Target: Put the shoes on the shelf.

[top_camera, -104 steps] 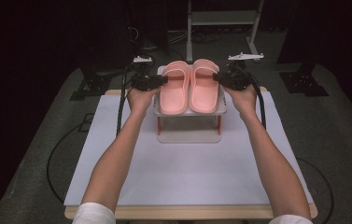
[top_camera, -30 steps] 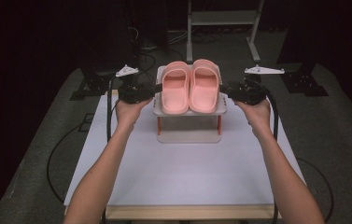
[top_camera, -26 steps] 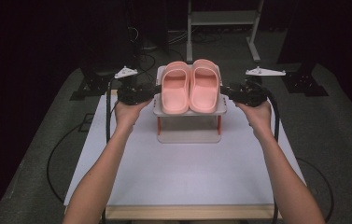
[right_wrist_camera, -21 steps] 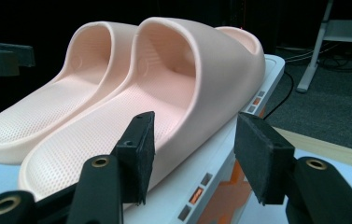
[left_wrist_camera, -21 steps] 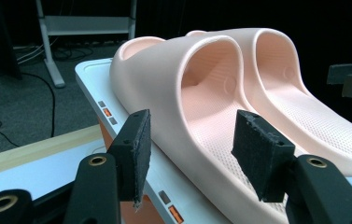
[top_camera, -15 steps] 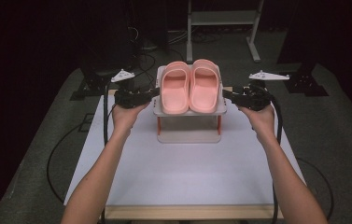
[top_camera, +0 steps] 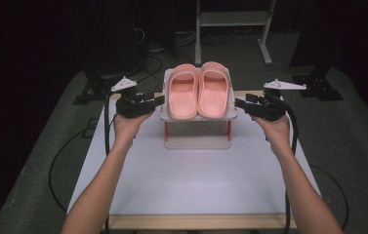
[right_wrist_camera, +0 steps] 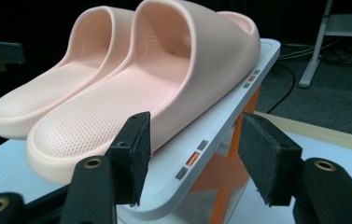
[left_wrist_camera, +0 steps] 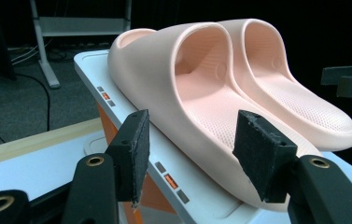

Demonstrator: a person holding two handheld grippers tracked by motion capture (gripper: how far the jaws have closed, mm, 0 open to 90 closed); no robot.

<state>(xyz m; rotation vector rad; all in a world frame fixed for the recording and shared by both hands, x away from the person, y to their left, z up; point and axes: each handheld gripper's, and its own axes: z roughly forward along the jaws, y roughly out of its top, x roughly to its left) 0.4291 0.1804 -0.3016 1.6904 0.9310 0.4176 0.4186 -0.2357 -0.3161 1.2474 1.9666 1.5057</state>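
Two pink slippers (top_camera: 198, 91) lie side by side on a small white rack (top_camera: 196, 118) with orange legs, at the far middle of the table. My left gripper (top_camera: 157, 101) stands open just off the shelf's left edge. In the left gripper view the near slipper (left_wrist_camera: 201, 93) and the shelf rim (left_wrist_camera: 94, 70) lie beyond the pads of the left gripper (left_wrist_camera: 192, 116). My right gripper (top_camera: 240, 103) is open at the shelf's right edge, its jaws having just been opening. In its view the right gripper (right_wrist_camera: 195, 119) frames the shelf rim (right_wrist_camera: 239, 102) and a slipper (right_wrist_camera: 131, 88), untouched by the pads.
The white table top (top_camera: 196, 180) stretches bare from the rack to the near edge. A metal stand (top_camera: 233, 19) rises on the floor behind. Black cables (top_camera: 57, 165) loop over the grey floor at the left, and dark stand feet (top_camera: 318, 85) sit at the back corners.
Since the oldest frame both grippers have drawn sideways off the rack's shelf, and their grey plates now show on top. Over the last second the hands hardly shift.
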